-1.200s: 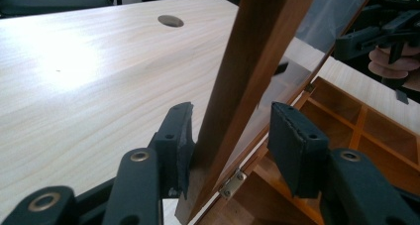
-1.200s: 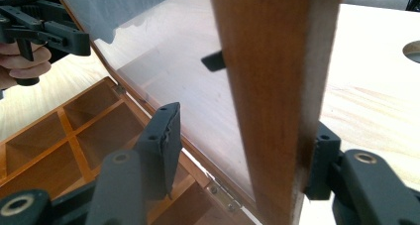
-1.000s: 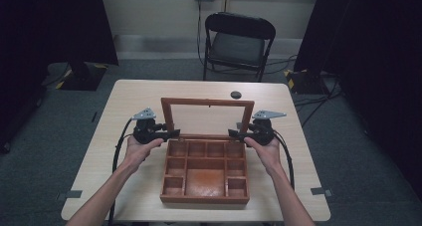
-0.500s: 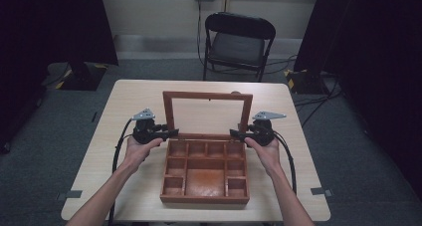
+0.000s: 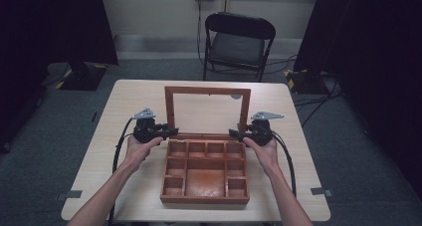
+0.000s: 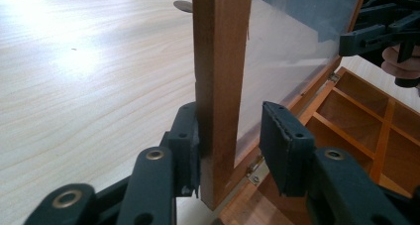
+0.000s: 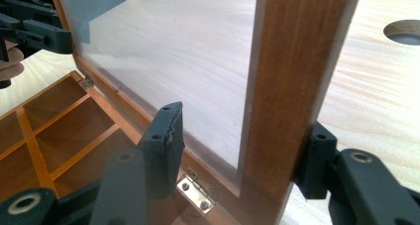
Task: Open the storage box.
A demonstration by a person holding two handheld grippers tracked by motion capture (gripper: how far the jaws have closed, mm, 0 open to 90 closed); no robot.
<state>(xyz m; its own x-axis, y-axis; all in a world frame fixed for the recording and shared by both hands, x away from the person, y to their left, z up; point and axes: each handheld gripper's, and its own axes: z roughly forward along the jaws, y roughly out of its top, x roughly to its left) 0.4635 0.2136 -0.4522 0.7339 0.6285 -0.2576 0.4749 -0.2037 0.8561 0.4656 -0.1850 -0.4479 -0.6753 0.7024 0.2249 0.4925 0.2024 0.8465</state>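
Two tongs [image 5: 171, 132] [image 5: 235, 133] loosely straddle upright glazed lid [image 5: 207, 90]; box [image 5: 205, 198] compartments bare.

A black folding chair [image 5: 239, 43] stands on grey carpet [image 5: 149, 69] behind the table [image 5: 99, 151].

Both tongs level — left [image 5: 171, 132], right [image 5: 234, 133] — jaws parted.

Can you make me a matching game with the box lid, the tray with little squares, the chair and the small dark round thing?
Things:
1. lid
2. compartment tray
3. chair
4. dark round thing

Places or states:
A. on the floor beyond the table
B. standing up, its side rails between the fingers
C. lying flat near the person
D. on the tabletop behind the lid

Pairs: 1-B, 2-C, 3-A, 4-D
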